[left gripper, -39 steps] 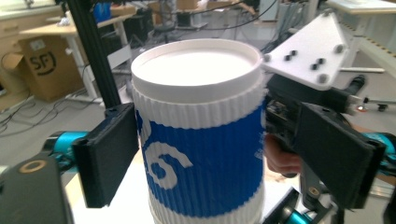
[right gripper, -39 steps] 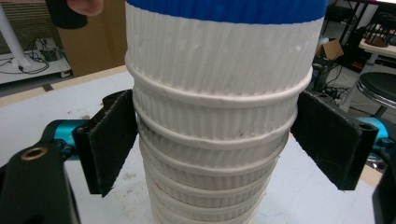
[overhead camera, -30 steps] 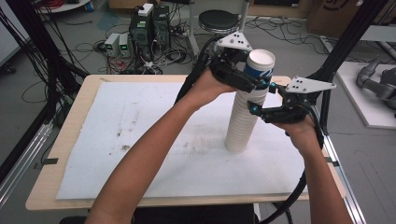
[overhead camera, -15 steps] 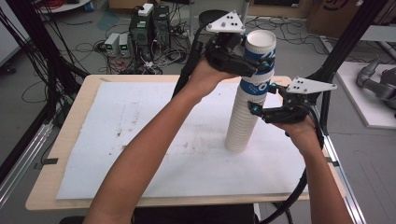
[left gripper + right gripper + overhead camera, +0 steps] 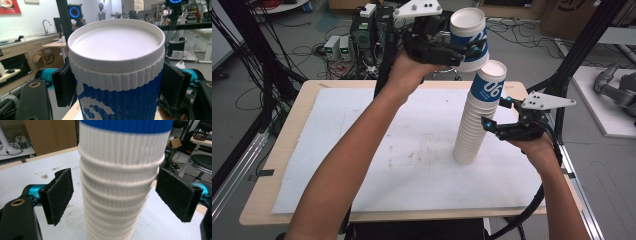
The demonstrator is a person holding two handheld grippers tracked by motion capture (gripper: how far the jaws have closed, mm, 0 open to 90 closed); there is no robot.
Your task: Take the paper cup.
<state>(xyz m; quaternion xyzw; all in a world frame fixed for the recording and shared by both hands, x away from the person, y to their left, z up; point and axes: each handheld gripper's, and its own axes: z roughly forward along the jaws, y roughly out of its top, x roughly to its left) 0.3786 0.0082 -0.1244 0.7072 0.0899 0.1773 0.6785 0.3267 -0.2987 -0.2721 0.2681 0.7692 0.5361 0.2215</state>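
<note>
1. Holding one cup (image 5: 468, 37) aloft: left gripper (image 5: 462, 50) has its jaws pinching the cup's blue-and-white ribbed wall, one pad on each side just under the rim, as the left gripper view shows (image 5: 116, 75).
2. Cup is upright, well above the desk (image 5: 272, 210), up and slightly left of the stack (image 5: 477, 115) top, clear of it in the high view.
3. Stack stands upright on the white sheet (image 5: 362, 150), right of centre. Top cup has a blue band with white "06"; lower ones show as white ribbed rims nested tight.
4. Right gripper (image 5: 494, 127) sits at mid-height of the stack, on its right side. Right gripper view: jaws spread, a black pad (image 5: 58, 195) on either side of the stack (image 5: 117, 182), a visible gap on both sides, no contact.
5. Left forearm (image 5: 357, 150) crosses the sheet diagonally from bottom left; right hand (image 5: 537, 145) comes in from bottom right, beside the stack.
6. Sheet has dark smudges near the middle, left of the stack base.
7. Behind the desk: floor with cables and electronics boxes (image 5: 367, 30).
</note>
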